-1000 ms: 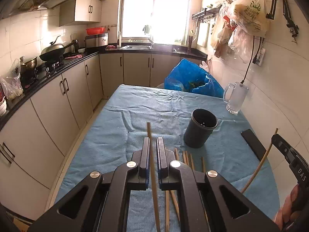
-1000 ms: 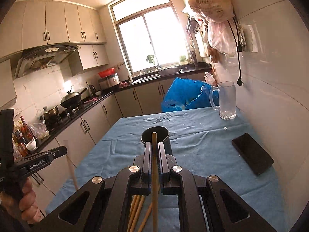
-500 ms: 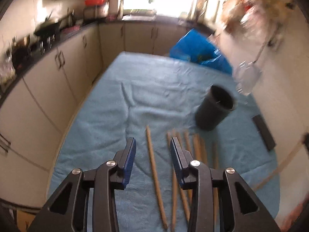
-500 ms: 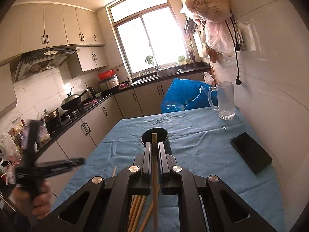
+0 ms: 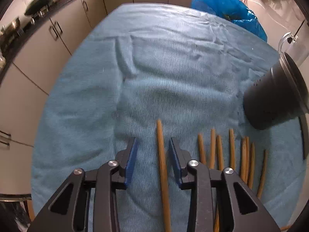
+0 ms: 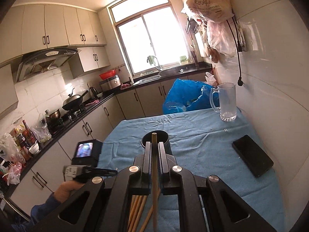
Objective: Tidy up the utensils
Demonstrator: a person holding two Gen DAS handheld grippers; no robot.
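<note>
Chopstick [image 5: 161, 154] between closing left gripper [image 5: 152, 154] jaws.

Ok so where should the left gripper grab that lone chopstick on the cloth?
Grip the lone chopstick mid-shaft, coming from straight above. It lies flat on the cloth, apart from the others, so pads can pinch its long sides. The left gripper already straddles it, jaws closing, pads not yet touching.
</note>
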